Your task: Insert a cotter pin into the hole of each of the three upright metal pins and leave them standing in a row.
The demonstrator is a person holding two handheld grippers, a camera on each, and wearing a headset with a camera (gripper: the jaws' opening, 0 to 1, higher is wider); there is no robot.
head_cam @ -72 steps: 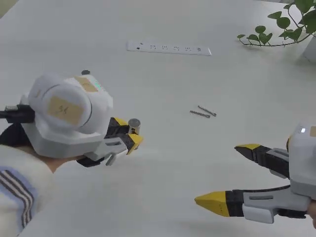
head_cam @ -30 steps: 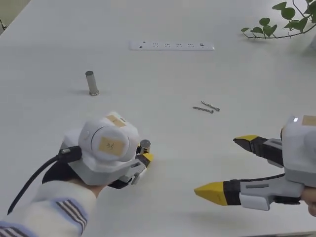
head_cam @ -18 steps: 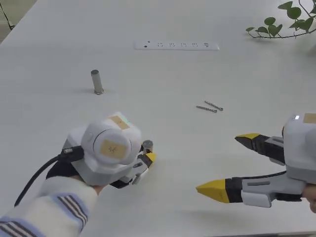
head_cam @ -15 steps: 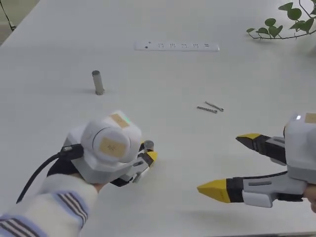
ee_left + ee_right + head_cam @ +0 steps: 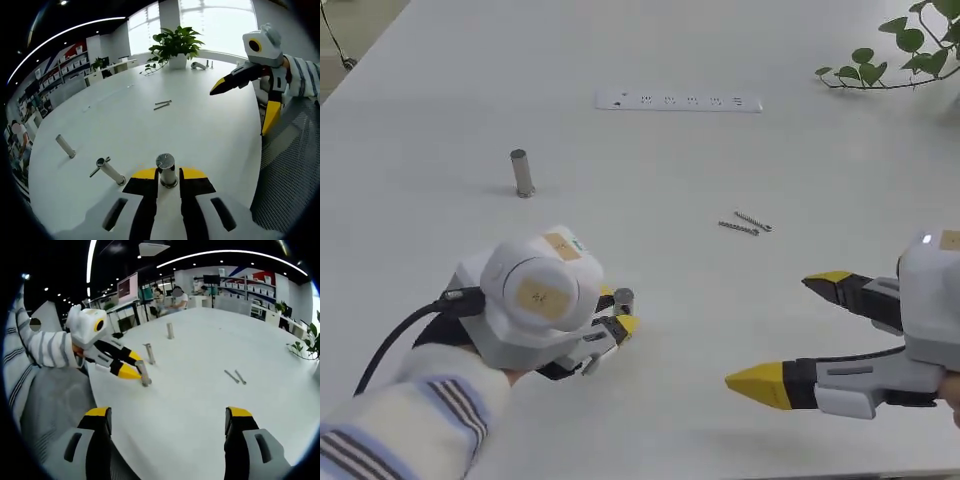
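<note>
My left gripper [image 5: 613, 322] is shut on an upright metal pin [image 5: 623, 300] standing on the white table; in the left gripper view that pin [image 5: 166, 170] sits tight between the jaws. Just left of it stands a pin with a cotter pin through its top [image 5: 111, 171], and a bare pin [image 5: 65, 146] stands further left. In the head view the bare pin [image 5: 522, 173] stands at the far left. Two loose cotter pins [image 5: 745, 224] lie mid-table. My right gripper [image 5: 785, 330] hovers open at the lower right, holding nothing.
A white power strip [image 5: 680, 101] lies at the far side of the table and a leafy plant [image 5: 900, 55] reaches in at the far right. The right gripper view has the left gripper [image 5: 120, 362] at the table's near edge.
The left gripper has drawn its metal pin a little nearer to me, away from the far bare pin. The head view has shifted slightly. The right gripper stays open in place.
</note>
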